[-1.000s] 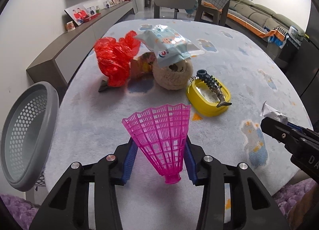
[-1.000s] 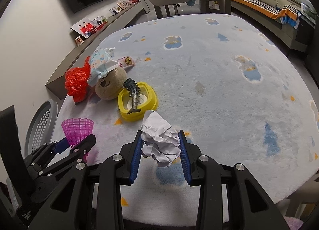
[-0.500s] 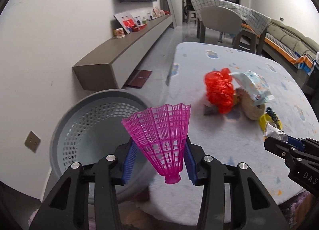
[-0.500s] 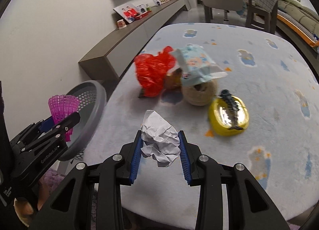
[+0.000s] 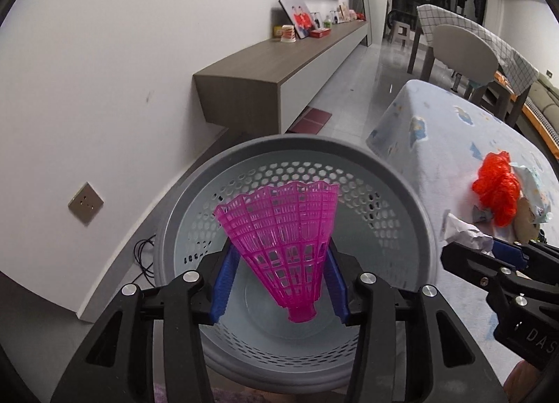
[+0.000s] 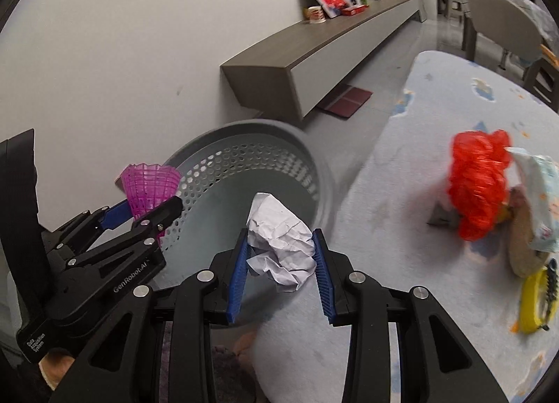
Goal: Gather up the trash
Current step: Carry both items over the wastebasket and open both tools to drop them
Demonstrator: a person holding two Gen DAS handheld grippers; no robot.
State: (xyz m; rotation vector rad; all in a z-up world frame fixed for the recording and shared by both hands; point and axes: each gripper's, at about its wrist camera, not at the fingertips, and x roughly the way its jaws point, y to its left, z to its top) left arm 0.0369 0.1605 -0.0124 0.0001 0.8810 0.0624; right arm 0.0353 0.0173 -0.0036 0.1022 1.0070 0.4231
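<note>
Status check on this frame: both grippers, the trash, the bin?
Left gripper over grey basket, jaws opening, pink shuttlecock between them. Right gripper shut on crumpled paper, near the rim. Basket mouth unobstructed.

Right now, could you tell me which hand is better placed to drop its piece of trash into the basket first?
Left. Its tool hangs over the basket, jaws opening around the pink shuttlecock. The right tool, gripping the paper ball, sits over the basket's near edge.
</note>
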